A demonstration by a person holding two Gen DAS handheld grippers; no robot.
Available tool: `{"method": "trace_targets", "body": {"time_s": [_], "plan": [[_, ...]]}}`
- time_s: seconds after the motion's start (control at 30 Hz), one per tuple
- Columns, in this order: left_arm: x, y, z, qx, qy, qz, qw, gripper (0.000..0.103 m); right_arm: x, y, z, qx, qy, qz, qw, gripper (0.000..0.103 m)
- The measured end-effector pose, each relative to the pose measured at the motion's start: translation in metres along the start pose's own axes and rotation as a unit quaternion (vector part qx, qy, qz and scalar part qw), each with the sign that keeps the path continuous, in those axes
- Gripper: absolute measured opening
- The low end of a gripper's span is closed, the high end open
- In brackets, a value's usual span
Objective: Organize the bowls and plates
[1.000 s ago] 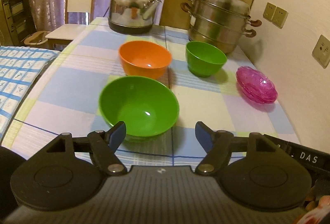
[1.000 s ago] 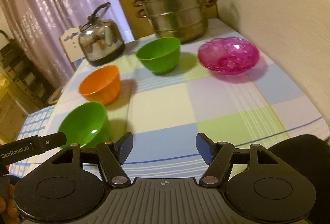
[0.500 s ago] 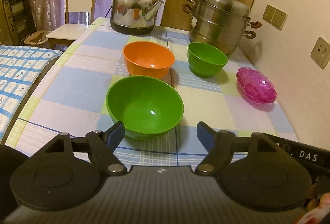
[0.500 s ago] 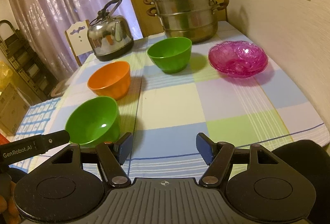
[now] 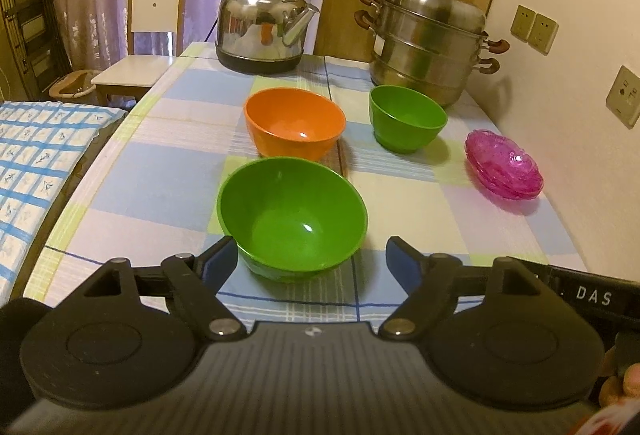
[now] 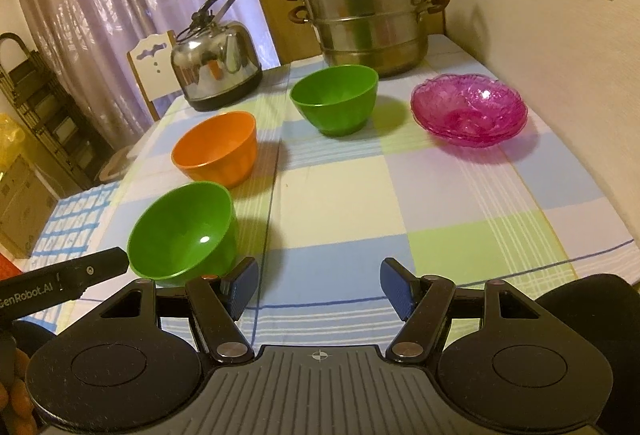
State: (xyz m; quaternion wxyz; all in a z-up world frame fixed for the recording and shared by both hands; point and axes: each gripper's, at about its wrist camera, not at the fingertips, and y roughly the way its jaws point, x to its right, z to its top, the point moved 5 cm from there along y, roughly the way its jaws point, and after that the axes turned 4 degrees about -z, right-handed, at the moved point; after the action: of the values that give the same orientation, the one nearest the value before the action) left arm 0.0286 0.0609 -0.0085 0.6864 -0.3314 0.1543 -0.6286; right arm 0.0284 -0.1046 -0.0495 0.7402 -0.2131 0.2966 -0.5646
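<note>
On the checked tablecloth (image 6: 340, 203) four dishes are laid out. Nearest on the left sits a green bowl (image 5: 292, 219), upright, and the left gripper (image 5: 310, 261) hovers just behind it with its jaws spread. They have just been opening wider, and the bowl's near wall shows in the gap between the blue pads, though no pad presses on it; whether the left pad brushes the rim is hard to tell from this angle. Just beyond stands an orange bowl (image 5: 295, 123), close to the green one but apart from it. A second, smaller green bowl (image 6: 335, 99) sits farther right, in front of the steel steamer pot (image 6: 366, 11). A stack of pink glass plates (image 6: 469, 109) lies near the right wall. The kettle (image 5: 262, 25) stands at the far left. The right gripper (image 6: 318, 285) is released, empty, over bare cloth near the front edge.
</note>
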Motion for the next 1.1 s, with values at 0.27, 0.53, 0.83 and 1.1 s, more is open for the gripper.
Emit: {"method": "trace_targets", "body": {"time_s": [0.27, 0.53, 0.83, 1.1], "plan": [[-0.023, 0.005, 0.021, -0.007, -0.006, 0.004, 1.0, 0.08, -0.021, 0.019, 0.014, -0.009, -0.008, 0.017, 1.0, 0.068], [-0.047, 0.019, 0.035, -0.025, -0.013, 0.002, 0.9996, 0.081, -0.035, 0.035, 0.021, -0.017, -0.012, 0.024, 1.0, 0.068], [-0.061, 0.035, 0.039, -0.038, -0.024, 0.002, 0.999, 0.081, -0.034, 0.051, 0.022, -0.03, -0.009, 0.018, 0.999, 0.068], [-0.069, 0.058, 0.037, -0.058, -0.032, 0.005, 0.9978, 0.08, -0.044, 0.066, 0.019, -0.04, -0.018, 0.029, 0.999, 0.067]]}}
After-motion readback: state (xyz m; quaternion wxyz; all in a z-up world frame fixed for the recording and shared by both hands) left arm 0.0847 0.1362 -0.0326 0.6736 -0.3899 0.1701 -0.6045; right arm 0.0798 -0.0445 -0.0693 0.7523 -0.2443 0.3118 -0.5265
